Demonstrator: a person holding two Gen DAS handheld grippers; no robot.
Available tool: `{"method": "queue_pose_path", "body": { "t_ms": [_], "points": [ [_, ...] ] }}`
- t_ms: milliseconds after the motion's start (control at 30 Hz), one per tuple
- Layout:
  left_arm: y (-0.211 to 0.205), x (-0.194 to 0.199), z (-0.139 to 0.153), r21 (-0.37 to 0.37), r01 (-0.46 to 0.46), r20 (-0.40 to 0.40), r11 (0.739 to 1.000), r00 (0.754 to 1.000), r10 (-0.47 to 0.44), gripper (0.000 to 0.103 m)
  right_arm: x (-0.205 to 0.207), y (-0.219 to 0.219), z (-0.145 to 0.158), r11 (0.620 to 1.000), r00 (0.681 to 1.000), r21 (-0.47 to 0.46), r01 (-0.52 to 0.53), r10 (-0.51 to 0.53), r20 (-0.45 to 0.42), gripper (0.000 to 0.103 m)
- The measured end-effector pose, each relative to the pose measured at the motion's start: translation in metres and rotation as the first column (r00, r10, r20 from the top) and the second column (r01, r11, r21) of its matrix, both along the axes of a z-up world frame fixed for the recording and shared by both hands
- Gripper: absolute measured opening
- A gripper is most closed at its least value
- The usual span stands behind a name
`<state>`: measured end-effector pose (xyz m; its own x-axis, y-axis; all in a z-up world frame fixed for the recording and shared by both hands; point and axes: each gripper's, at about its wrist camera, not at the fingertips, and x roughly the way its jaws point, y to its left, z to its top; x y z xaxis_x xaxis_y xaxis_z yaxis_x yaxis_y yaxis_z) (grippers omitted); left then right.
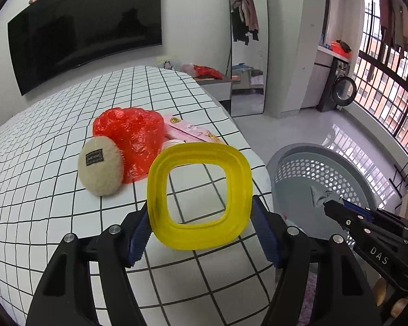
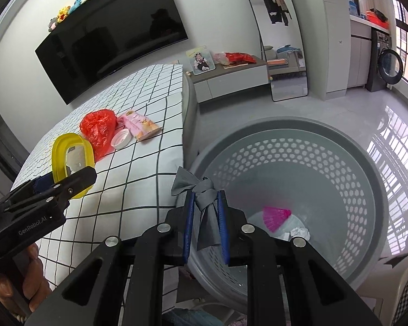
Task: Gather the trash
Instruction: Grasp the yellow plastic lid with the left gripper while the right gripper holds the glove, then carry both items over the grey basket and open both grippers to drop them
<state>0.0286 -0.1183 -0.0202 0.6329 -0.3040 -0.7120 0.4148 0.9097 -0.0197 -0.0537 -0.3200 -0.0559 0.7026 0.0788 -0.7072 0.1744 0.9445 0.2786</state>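
My left tool grips a translucent yellow square plastic ring between its blue-padded fingers, spread wide to span the ring's lower part, and I hold it upright above the near edge of the white black-gridded bench. From the right wrist view, the side of that tool's body reads "GenRobot.AI".

My right tool is nearly closed, pinching a knotted grey scrap of cloth or paper between its pads, with the knot and loose flap standing up past the fingertips. It hangs over the near rim of the round grey perforated plastic basket on the floor beside the bench. In the left wrist view, this tool's body shows the letters "DAS".

Inside the basket lie a pink ribbed plastic piece, a crumpled white paper ball and something pale beneath them.

On the bench there are a crumpled red plastic bag, a beige knitted oval pouch touching it, with a dark sewn label whose writing I cannot read, a pink printed packet with unreadable print, and a white round lid beside the bag.
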Motion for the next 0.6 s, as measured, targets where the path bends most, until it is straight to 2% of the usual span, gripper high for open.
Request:
{"method": "queue_pose_path", "body": {
  "t_ms": [600],
  "points": [
    [-0.066, -0.024, -0.001, 0.037, 0.139, 0.008, 0.99, 0.99, -0.139, 0.066, -0.038, -0.056, -0.003, 0.992, 0.992, 0.008, 0.129, -0.129, 0.013, 0.017]
  ]
}}
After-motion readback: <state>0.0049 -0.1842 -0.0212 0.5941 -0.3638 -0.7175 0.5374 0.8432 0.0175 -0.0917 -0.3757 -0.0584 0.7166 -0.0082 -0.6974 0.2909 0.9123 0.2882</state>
